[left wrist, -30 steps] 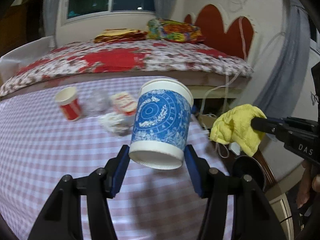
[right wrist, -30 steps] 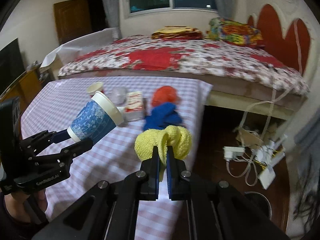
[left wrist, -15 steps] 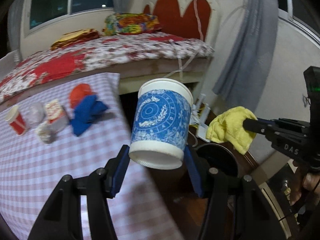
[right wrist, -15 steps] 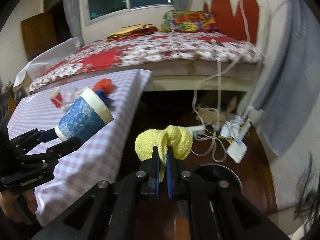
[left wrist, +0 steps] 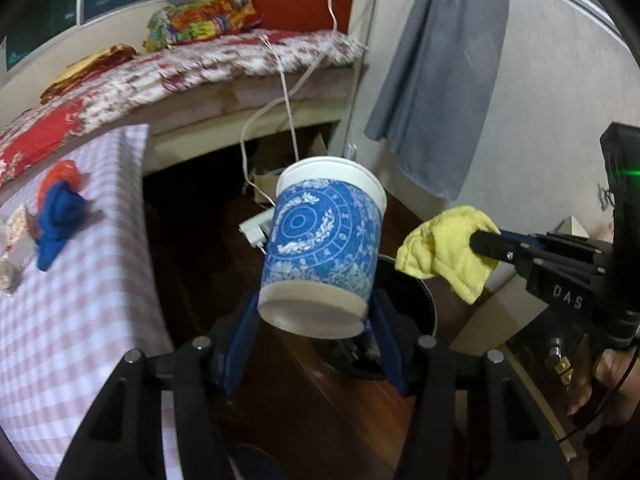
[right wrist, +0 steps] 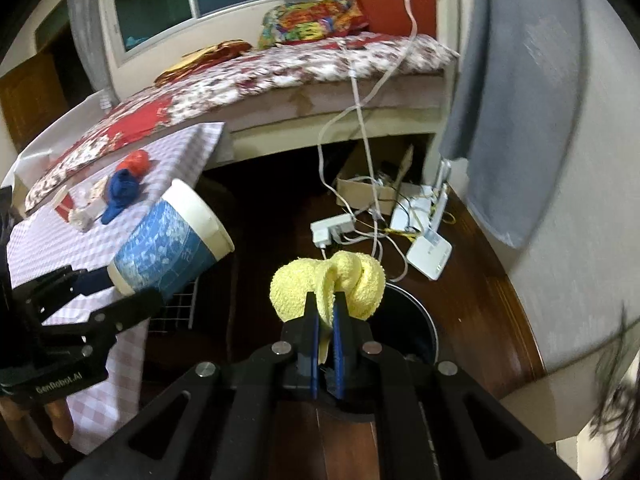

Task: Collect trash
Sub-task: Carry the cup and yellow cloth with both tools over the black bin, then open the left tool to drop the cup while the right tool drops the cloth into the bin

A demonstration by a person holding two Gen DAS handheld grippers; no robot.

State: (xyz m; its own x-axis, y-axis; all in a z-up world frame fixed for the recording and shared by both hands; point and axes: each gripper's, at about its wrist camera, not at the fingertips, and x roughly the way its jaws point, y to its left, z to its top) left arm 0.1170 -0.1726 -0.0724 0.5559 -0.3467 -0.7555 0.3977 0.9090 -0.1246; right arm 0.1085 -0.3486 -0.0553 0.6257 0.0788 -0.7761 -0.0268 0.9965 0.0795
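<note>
Now left gripper (left wrist: 314,316) clamping blue paper cup (left wrist: 324,240) (tilted), right gripper (right wrist: 325,314) pinching yellow cloth (right wrist: 326,284), black bin (right wrist: 416,320) beneath.

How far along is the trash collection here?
Nothing visibly binned yet. In hand: left gripper clamps the blue paper cup; right gripper pinches the yellow cloth, both near the dark bin on the floor. Left on the table: blue cloth, orange item, small red cup, wrappers.
</note>
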